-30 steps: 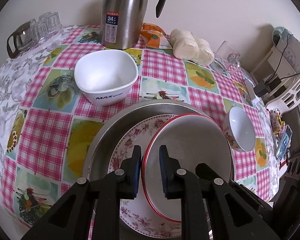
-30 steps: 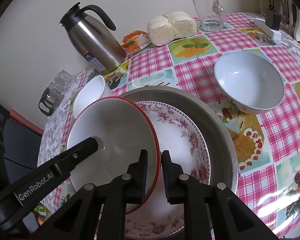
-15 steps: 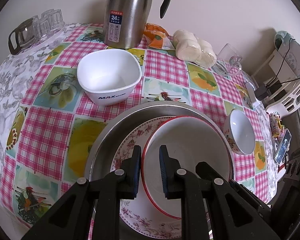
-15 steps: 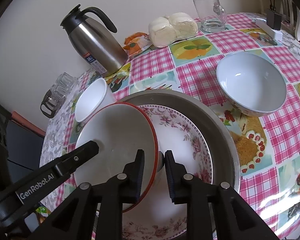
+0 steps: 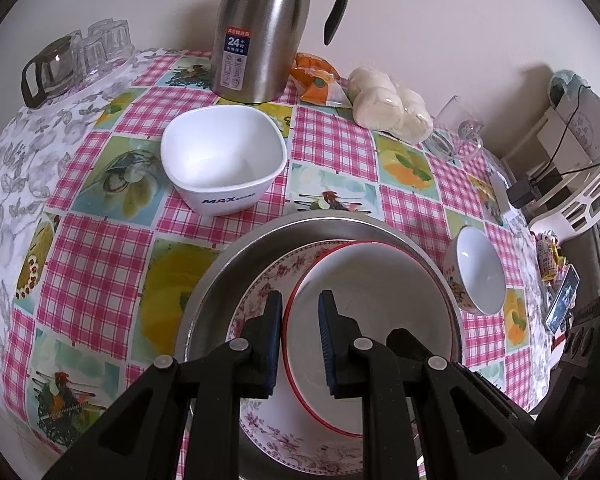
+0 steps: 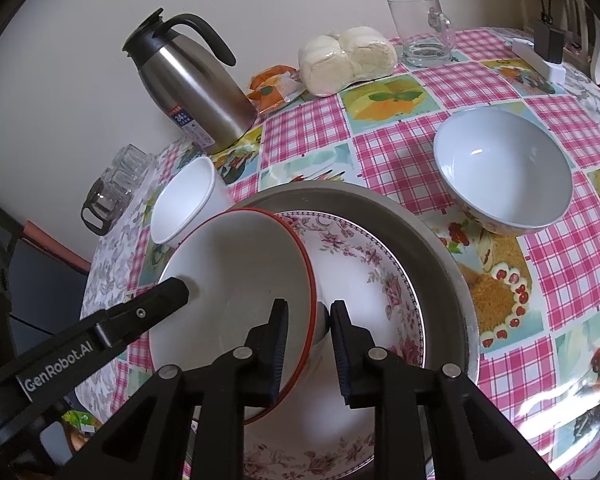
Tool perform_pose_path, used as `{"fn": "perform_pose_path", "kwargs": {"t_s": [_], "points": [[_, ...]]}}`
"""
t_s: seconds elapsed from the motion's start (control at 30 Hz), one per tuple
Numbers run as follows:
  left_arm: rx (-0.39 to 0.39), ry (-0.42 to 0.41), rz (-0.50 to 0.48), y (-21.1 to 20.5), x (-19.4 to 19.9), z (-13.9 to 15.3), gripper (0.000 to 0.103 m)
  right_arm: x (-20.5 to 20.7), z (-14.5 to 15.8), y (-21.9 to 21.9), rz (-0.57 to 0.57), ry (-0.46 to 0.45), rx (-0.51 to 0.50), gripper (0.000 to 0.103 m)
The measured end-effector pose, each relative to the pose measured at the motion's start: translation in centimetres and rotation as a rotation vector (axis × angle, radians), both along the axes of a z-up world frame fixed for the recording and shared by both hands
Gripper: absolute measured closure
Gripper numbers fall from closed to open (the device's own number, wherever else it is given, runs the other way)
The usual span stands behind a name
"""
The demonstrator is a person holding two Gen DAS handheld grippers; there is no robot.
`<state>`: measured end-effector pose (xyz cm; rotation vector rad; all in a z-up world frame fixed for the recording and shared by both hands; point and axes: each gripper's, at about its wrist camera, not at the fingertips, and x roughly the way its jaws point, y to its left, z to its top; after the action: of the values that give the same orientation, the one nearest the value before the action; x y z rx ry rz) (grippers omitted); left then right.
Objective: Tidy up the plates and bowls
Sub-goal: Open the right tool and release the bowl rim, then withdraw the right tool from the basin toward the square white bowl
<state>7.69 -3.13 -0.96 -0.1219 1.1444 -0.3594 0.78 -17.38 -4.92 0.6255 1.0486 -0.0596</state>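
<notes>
A red-rimmed white bowl (image 5: 374, 280) (image 6: 240, 264) rests on a floral plate (image 5: 256, 300) (image 6: 364, 272) inside a steel basin (image 5: 236, 256) (image 6: 428, 232). My left gripper (image 5: 299, 338) is open, its jaws on either side of the bowl's left rim with a gap. My right gripper (image 6: 309, 346) is open, its jaws on either side of the bowl's right rim, clear of it. A square white bowl (image 5: 222, 160) (image 6: 188, 204) stands beyond the basin. A round floral bowl (image 5: 480, 272) (image 6: 504, 176) stands to the right.
A steel thermos jug (image 5: 266, 28) (image 6: 192, 84), an orange snack packet (image 5: 316, 80), bagged buns (image 5: 388, 104) (image 6: 348, 60) and a glass mug (image 6: 422, 32) line the far edge by the wall. Upturned glasses (image 5: 76, 60) sit far left. A power strip (image 6: 540, 60) lies far right.
Both grippers have opened off the red-rimmed bowl's rim. The bowl has come down onto the floral plate, and both cameras have pulled back slightly.
</notes>
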Motion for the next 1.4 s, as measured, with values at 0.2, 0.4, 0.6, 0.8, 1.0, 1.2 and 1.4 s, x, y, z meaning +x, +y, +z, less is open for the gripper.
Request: {"fn": "perform_pose_path", "kwargs": {"t_s": [0.2, 0.4, 0.6, 0.8, 1.0, 1.2, 1.4], "points": [[0.001, 0.004, 0.010, 0.2, 0.0, 0.0, 0.086, 0.1, 0.0, 0.3, 0.015, 0.003, -0.004, 0.078], [-0.009, 0.008, 0.008, 0.3, 0.1, 0.0, 0.083, 0.1, -0.1, 0.1, 0.010, 0.001, 0.014, 0.078], [-0.009, -0.006, 0.001, 0.2, 0.0, 0.2, 0.082, -0.1, 0.9, 0.3, 0.003, -0.009, -0.074, 0.078], [0.009, -0.041, 0.017, 0.5, -0.2, 1.0, 0.068, -0.3, 1.7, 0.1, -0.002, -0.028, -0.111, 0.078], [0.035, -0.086, 0.035, 0.9, -0.4, 2.0, 0.053, -0.6, 2.3, 0.2, -0.007, -0.046, -0.148, 0.054], [0.105, -0.113, 0.093, 1.8, -0.1, 2.4, 0.034, -0.6, 2.7, 0.3, -0.013, -0.067, -0.182, 0.031], [0.144, -0.110, 0.156, 3.1, 0.4, 2.0, 0.024, -0.6, 2.6, 0.3, -0.005, -0.082, -0.196, 0.018]]}}
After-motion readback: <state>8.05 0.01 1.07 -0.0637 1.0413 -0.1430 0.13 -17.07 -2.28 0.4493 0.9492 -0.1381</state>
